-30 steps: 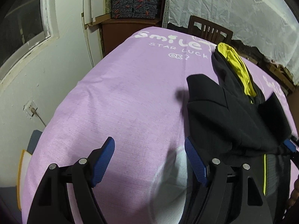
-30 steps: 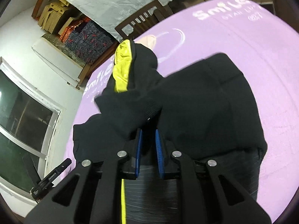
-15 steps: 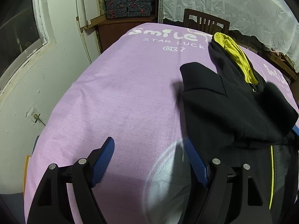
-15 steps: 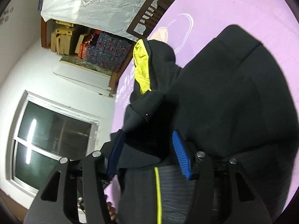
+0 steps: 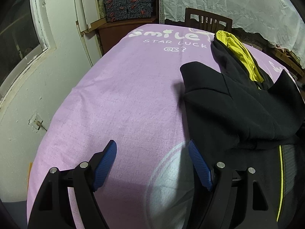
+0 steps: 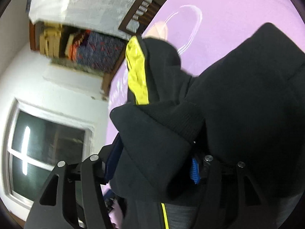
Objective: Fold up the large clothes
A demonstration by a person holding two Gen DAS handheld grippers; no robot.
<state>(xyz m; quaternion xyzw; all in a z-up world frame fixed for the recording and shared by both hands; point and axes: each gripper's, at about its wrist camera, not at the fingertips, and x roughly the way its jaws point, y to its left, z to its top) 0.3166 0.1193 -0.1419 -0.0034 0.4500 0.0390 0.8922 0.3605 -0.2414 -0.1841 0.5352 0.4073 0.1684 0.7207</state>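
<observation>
A black hooded jacket point(image 5: 228, 103) with yellow hood lining point(image 5: 240, 55) lies partly folded on the right side of the purple sheet point(image 5: 124, 95). My left gripper point(image 5: 152, 164) stands open over bare sheet just left of the jacket's edge, with nothing between its fingers. In the right wrist view the jacket point(image 6: 247, 95) fills the frame, its ribbed sleeve cuff point(image 6: 179, 118) laid across the body. My right gripper point(image 6: 154, 166) has its jaws opening, and a loose fold of black fabric lies between the blue pads point(image 6: 195, 171).
A white wall with a socket point(image 5: 36, 123) and a window point(image 5: 17, 28) borders the bed's left side. Beyond the far end stand a wooden chair point(image 5: 207, 19), a cabinet with stacked patterned boxes point(image 5: 127, 0) and a lace curtain point(image 5: 238, 5).
The right jaws went from shut on the black fabric to wide apart, and that gripper rolled and sank closer to the jacket. The sleeve now rests on the jacket. The left gripper stayed open.
</observation>
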